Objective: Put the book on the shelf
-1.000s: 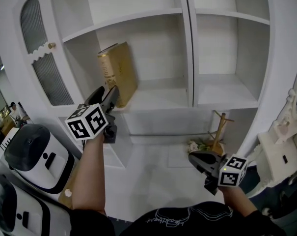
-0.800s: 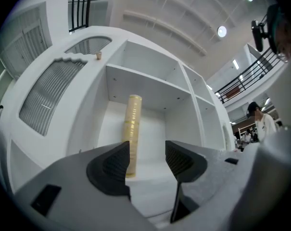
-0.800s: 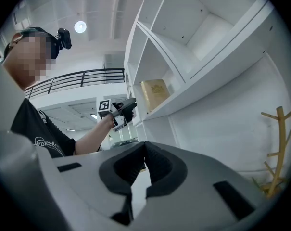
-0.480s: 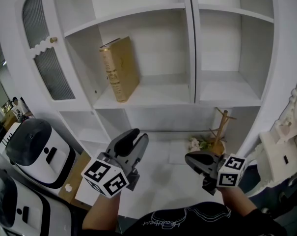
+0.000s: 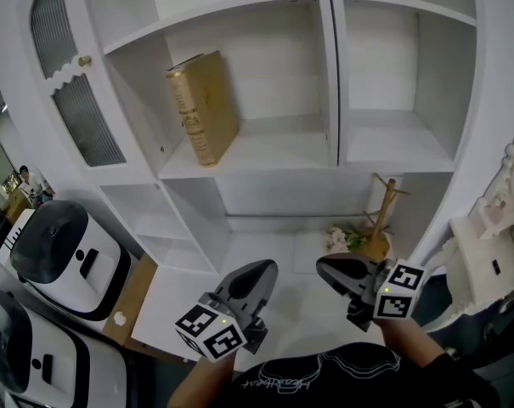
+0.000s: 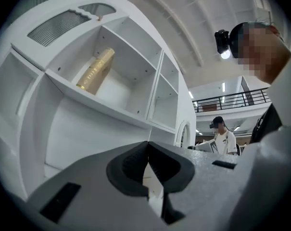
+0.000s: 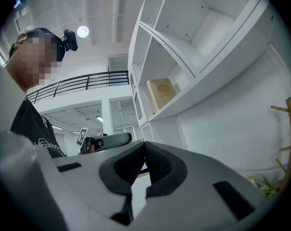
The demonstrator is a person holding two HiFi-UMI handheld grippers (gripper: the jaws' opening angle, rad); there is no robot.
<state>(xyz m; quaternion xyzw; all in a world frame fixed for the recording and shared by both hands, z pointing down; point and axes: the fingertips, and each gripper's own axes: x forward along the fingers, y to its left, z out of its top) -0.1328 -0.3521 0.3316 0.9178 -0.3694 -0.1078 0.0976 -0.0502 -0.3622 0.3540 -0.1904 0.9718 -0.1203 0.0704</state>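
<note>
The left claw (image 5: 258, 272) has just been closing; its dark ribbed pads now meet with nothing between them, and it is held low, in front of the person's body. The right claw (image 5: 329, 270) is just beside it, to its right, at about the same height, its jaws likewise pressed together and empty. Above and beyond both stands the white wooden shelf unit (image 5: 265, 147). The tan hardback book (image 5: 204, 109) stands on end in the unit's middle left compartment, at that compartment's left side and tilted slightly, well apart from either claw. Left of that compartment is an arched cabinet door with ribbed glass (image 5: 70, 92). Under the shelves, near the right claw, stands a wooden branched stand (image 5: 382, 219). At the far left sits a white-and-black rounded appliance (image 5: 61, 257).
</note>
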